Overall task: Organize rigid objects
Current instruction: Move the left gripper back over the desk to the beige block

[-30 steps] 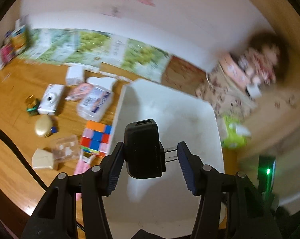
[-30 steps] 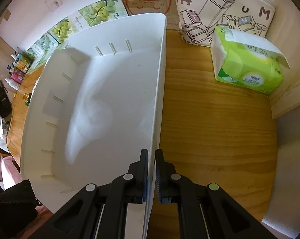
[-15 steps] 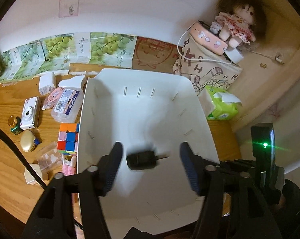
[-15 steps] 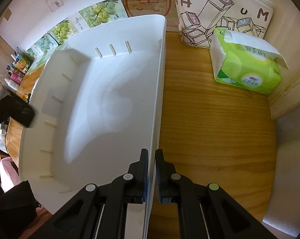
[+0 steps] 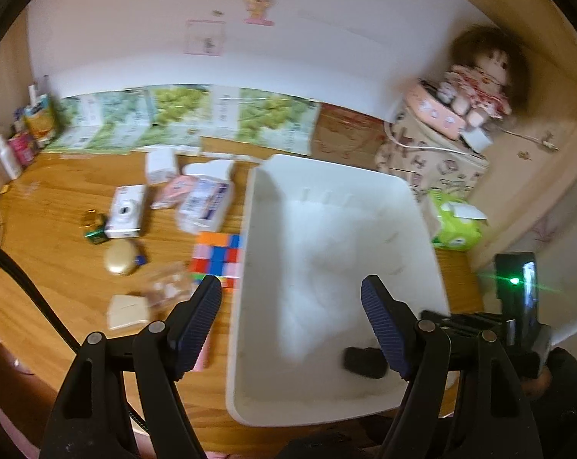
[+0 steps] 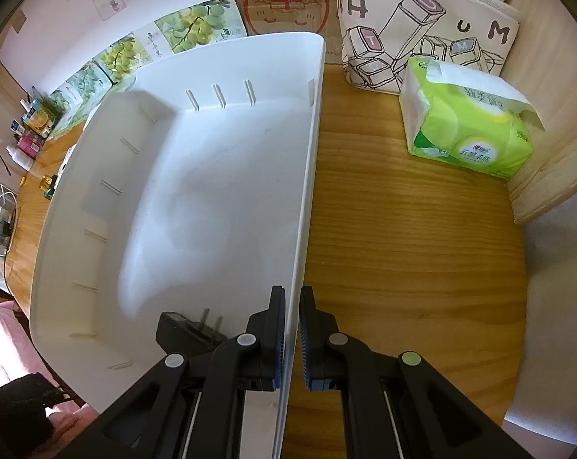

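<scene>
Down at the bottom of the right wrist view, the right gripper (image 6: 292,336) is clamped tight on the thin side wall of the white rectangular plastic bin (image 6: 307,176), one pad either side of the rim. Just left of it, the black plug-in charger block (image 6: 185,331) lies on the bin floor, prongs pointing up the frame. In the left wrist view, the left gripper (image 5: 292,306) has its jaws opening wide, nothing between the pads, with the charger (image 5: 365,361) low right inside the bin (image 5: 246,252). Left of the bin on the wooden tabletop (image 5: 59,252) sit a multicoloured puzzle cube (image 5: 217,258), a gold oval case (image 5: 120,262) and a small white camera (image 5: 126,210).
</scene>
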`<state>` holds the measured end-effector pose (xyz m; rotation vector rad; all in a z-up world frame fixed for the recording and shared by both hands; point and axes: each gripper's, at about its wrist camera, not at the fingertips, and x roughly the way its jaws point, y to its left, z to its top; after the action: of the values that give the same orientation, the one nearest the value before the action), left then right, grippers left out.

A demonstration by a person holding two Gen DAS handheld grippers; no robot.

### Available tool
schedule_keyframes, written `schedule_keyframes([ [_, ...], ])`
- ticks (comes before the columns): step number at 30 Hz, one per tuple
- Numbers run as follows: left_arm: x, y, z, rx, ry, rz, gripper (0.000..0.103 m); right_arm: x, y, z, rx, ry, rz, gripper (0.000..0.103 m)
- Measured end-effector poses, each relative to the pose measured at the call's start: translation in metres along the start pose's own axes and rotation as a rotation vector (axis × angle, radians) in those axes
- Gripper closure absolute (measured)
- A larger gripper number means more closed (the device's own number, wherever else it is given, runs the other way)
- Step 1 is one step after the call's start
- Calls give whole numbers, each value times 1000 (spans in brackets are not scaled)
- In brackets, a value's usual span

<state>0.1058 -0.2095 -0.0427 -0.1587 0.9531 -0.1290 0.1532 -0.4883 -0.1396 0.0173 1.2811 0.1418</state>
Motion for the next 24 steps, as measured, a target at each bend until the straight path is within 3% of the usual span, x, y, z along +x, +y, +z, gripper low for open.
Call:
schedule_keyframes([
  [8,-13,48,-3,-42,2,100,25,-2,-2,0,47,-13,-7,97],
  [13,-12,77,-7,-69,45,146,25,-5,-2,-2,90,-16,-14,97],
  [24,31,135,-27,-136,252,162,25,-5,1,-5,166,-13,-75,97],
])
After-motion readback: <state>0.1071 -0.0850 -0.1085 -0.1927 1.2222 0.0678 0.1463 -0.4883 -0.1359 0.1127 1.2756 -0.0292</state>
